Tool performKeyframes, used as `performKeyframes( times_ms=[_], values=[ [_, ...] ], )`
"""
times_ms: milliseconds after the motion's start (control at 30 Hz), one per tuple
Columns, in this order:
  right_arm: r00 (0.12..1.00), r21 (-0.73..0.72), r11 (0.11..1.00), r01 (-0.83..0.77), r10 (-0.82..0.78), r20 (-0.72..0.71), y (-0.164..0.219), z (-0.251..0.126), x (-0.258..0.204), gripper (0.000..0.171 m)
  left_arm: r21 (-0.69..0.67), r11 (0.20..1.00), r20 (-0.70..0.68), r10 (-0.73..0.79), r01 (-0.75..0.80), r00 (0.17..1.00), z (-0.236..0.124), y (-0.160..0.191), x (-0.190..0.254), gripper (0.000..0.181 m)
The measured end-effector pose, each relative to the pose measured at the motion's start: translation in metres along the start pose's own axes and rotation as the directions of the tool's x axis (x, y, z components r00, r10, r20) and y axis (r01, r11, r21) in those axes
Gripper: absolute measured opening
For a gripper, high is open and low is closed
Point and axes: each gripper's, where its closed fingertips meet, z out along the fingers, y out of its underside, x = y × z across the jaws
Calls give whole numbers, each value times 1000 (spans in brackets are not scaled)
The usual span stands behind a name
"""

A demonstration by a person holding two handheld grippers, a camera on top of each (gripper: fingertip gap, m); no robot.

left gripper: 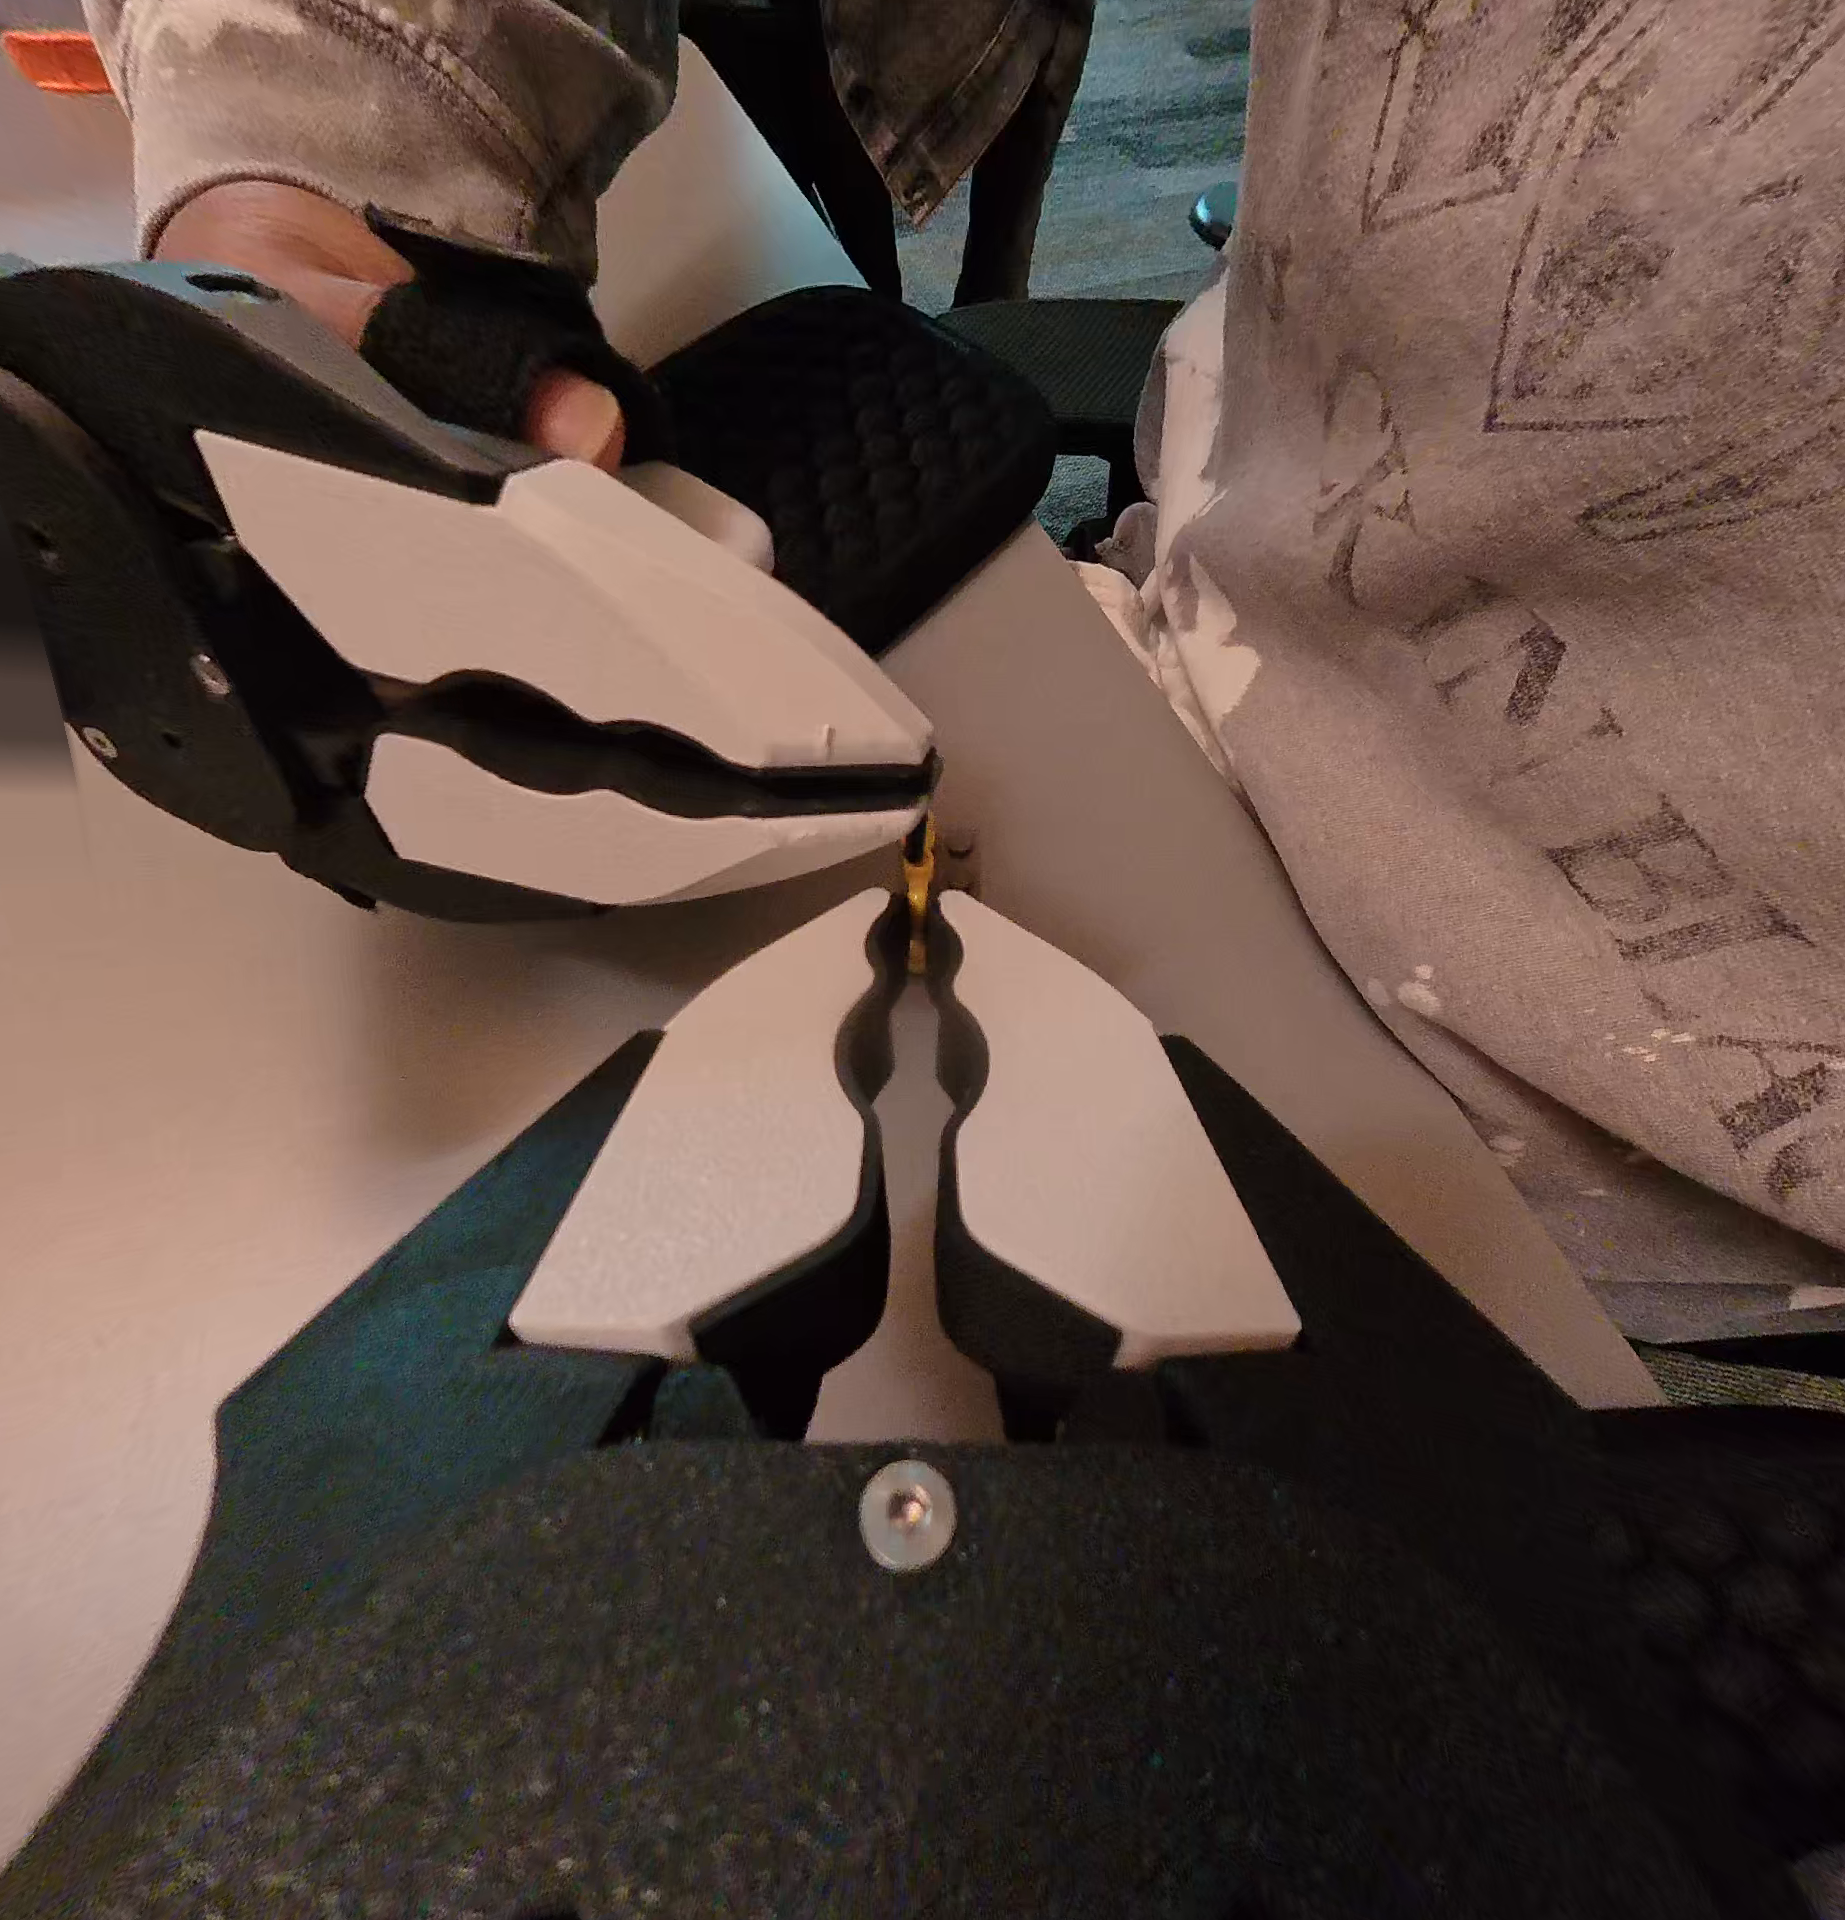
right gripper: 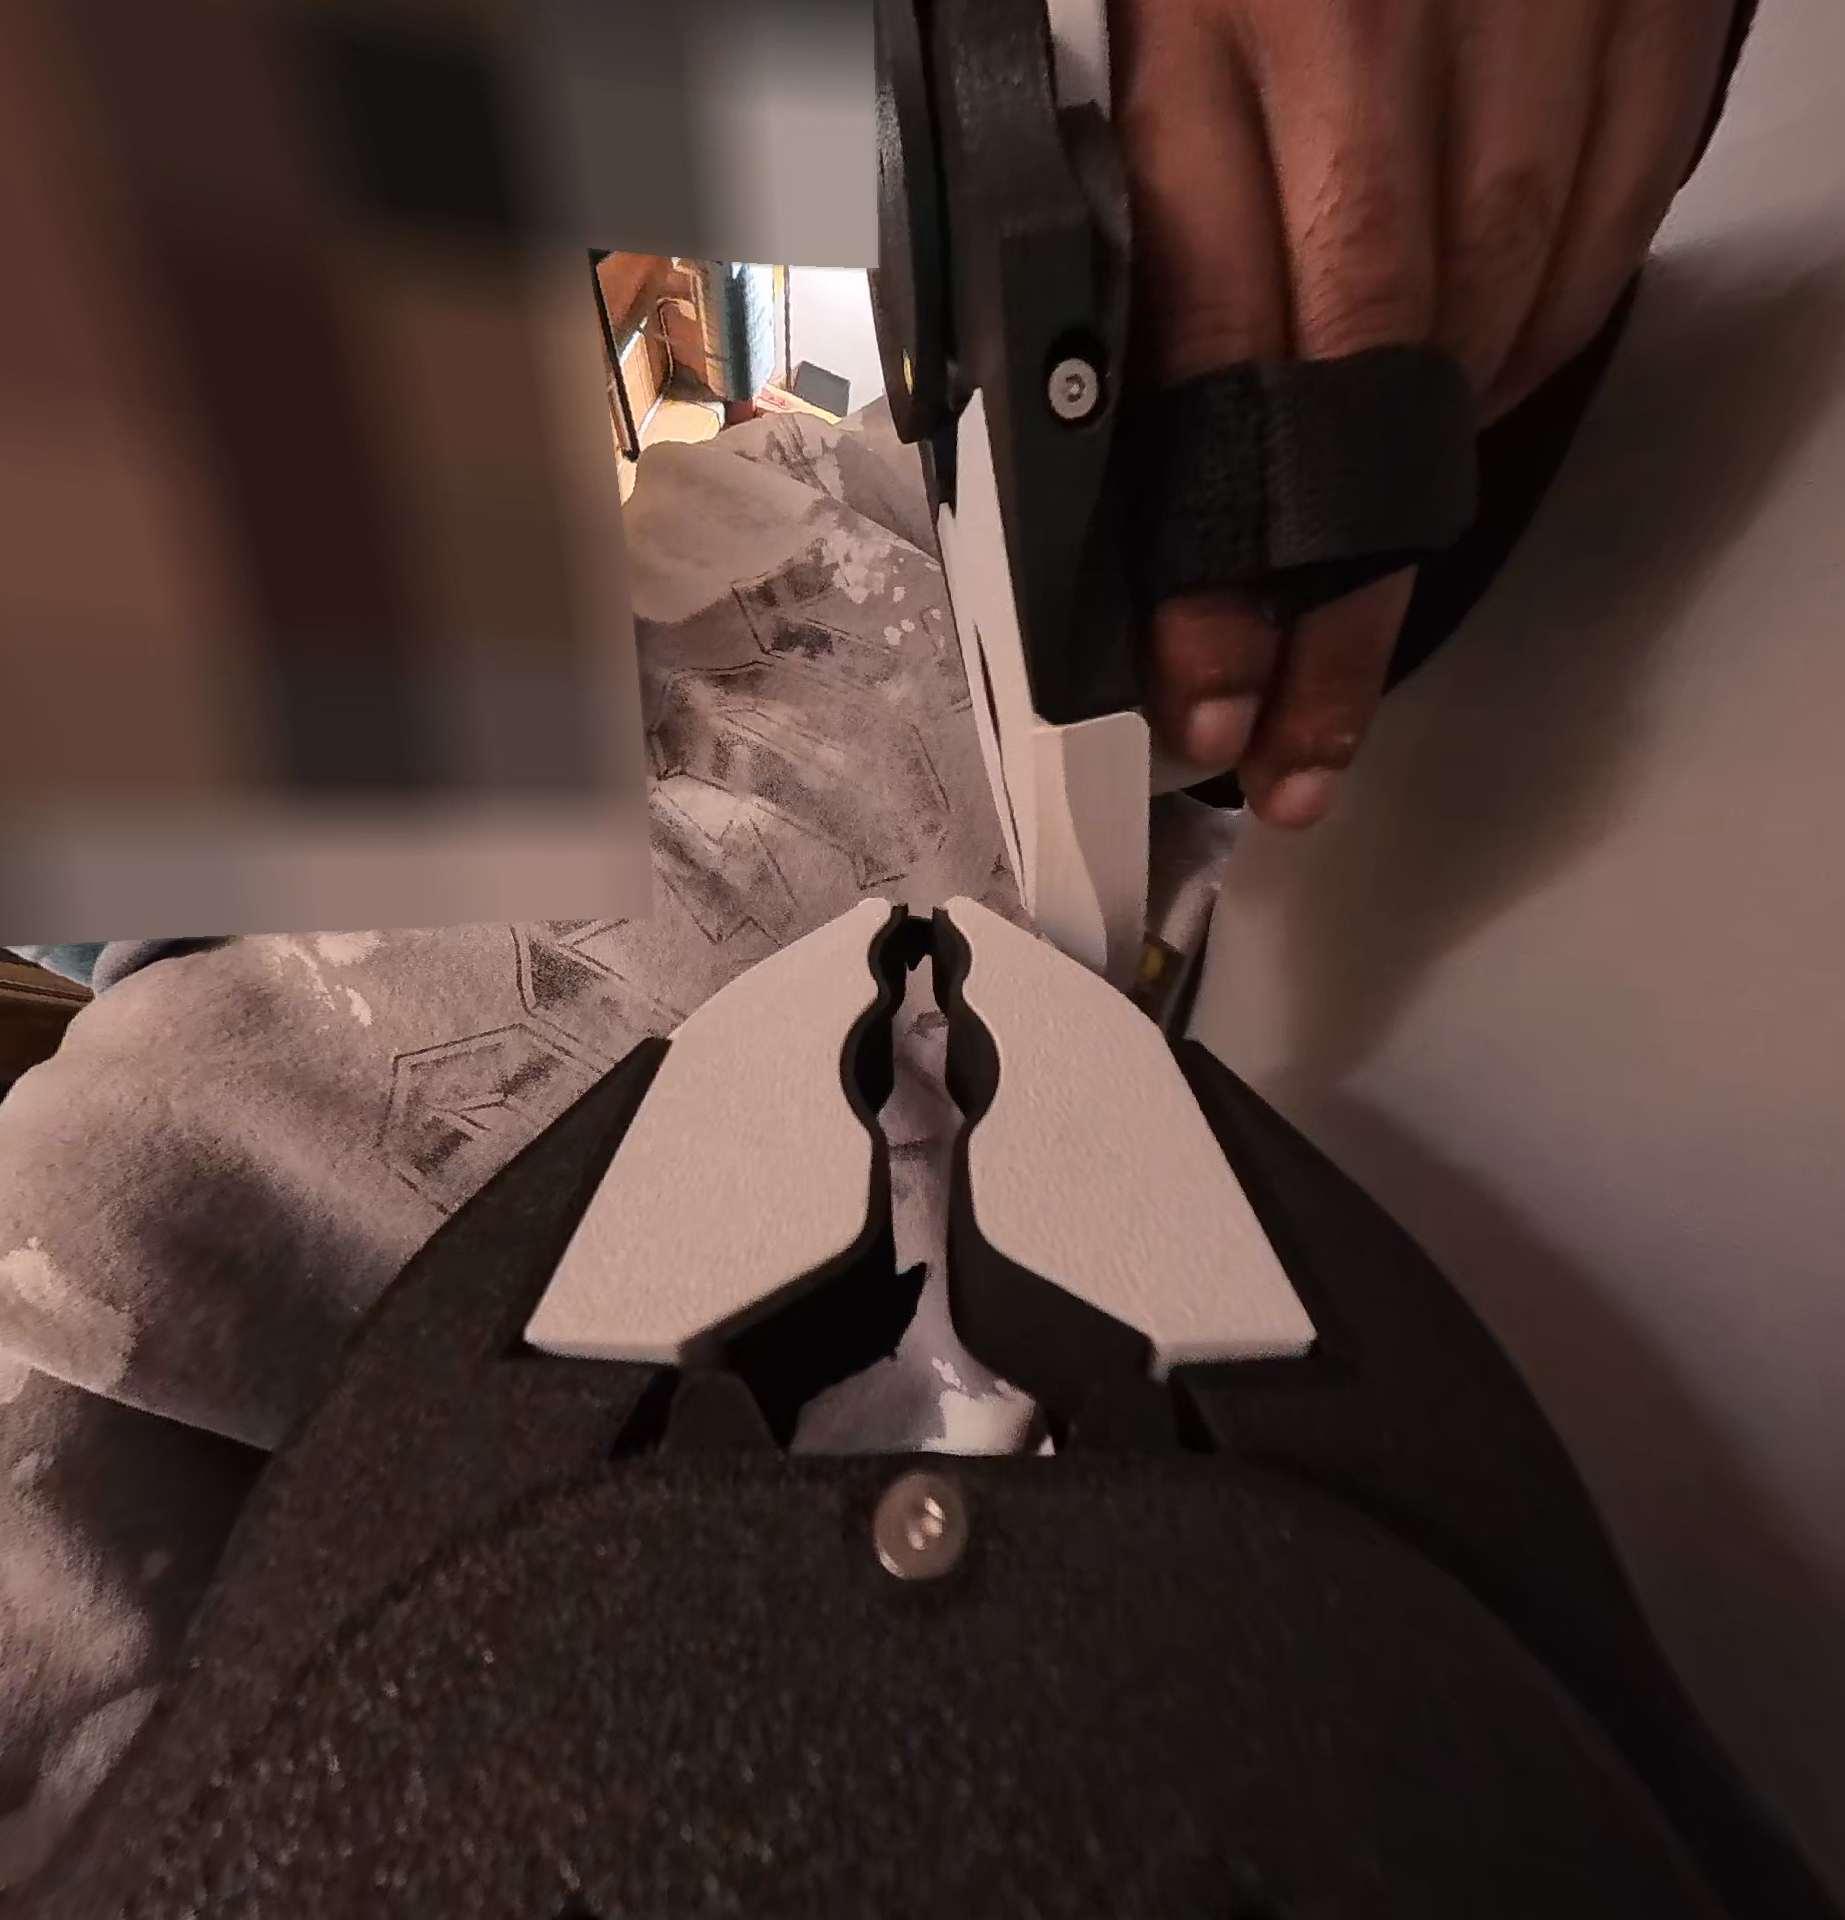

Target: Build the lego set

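Note:
In the left wrist view, my left gripper [left gripper: 915, 902] is shut on a small yellow lego piece [left gripper: 919, 883], held above the white table [left gripper: 274, 1039]. My right gripper [left gripper: 926, 781] comes in from the left, shut on a small black piece [left gripper: 934, 771] that meets the top of the yellow piece. In the right wrist view, my right gripper [right gripper: 918, 916] pinches the black piece [right gripper: 911, 943] at its tips. The left gripper [right gripper: 1131, 940] hangs down from the top right, and a bit of the yellow piece [right gripper: 1157, 964] shows beside it. Most of both pieces is hidden.
The person's grey patterned sweatshirt [left gripper: 1520, 623] fills the right side, close behind the table edge. A black chair armrest [left gripper: 876, 457] sits beyond the edge. An orange object [left gripper: 56, 62] lies at the far top left of the table. Spacing between my two grippers at the tips: around 5 cm.

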Motion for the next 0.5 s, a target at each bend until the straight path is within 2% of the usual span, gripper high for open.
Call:
performKeyframes(
  times_ms=[267, 500],
  values=[
    [1000, -10, 1000, 3, -3, -28, 0, 1, 3, 4, 1, 1000, 2, -1, 1, 1000, 4, 5, 0, 3],
    [990, -53, 997, 62, -68, -123, 2, 3, 9, 4, 22, 1000, -12, 0, 0, 1000, 2, 3, 4, 3]
  ],
)
